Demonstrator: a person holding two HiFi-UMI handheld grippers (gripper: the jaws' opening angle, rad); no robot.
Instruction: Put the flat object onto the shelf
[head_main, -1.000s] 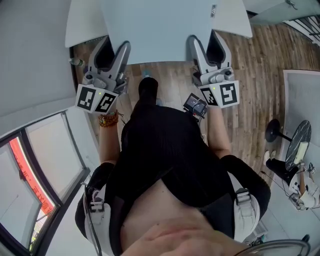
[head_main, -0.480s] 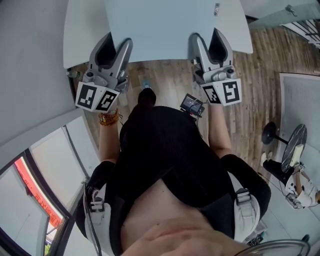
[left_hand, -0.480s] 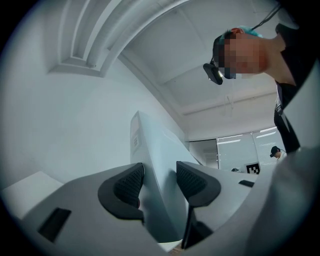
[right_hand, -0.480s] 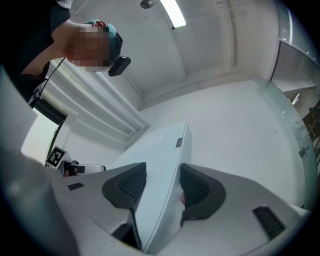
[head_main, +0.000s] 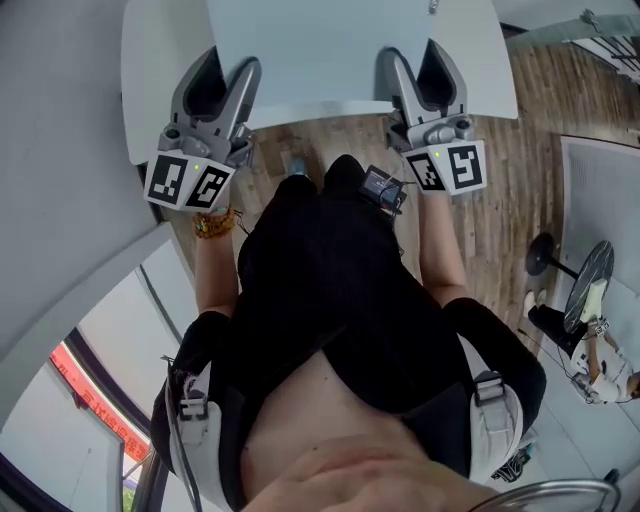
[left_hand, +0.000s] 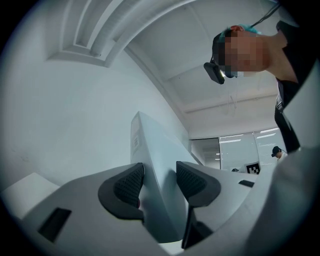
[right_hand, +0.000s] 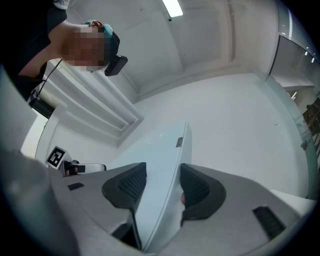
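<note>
The flat object (head_main: 330, 45) is a wide, thin, pale blue-grey panel held out in front of me, at the top of the head view. My left gripper (head_main: 215, 72) is shut on its near edge at the left. My right gripper (head_main: 421, 66) is shut on the same edge at the right. In the left gripper view the panel (left_hand: 150, 150) stands edge-on between the ribbed pads (left_hand: 131, 184) of the left gripper (left_hand: 157, 182). In the right gripper view the panel (right_hand: 157, 150) runs between the pads (right_hand: 194, 190) of the right gripper (right_hand: 162, 187). A white surface (head_main: 150, 60) shows beyond and below the panel on both sides.
A wooden floor (head_main: 500, 180) lies below. A grey wall (head_main: 60, 200) and a window (head_main: 90, 400) are at the left. At the right stand a white panel (head_main: 605, 200) and a stand with a round black base (head_main: 548, 258). A small black device (head_main: 382, 186) hangs at my waist.
Both grippers and the panel have moved slightly up and forward in the head view, and the panel now reaches further over the white surface. The grip is unchanged.
</note>
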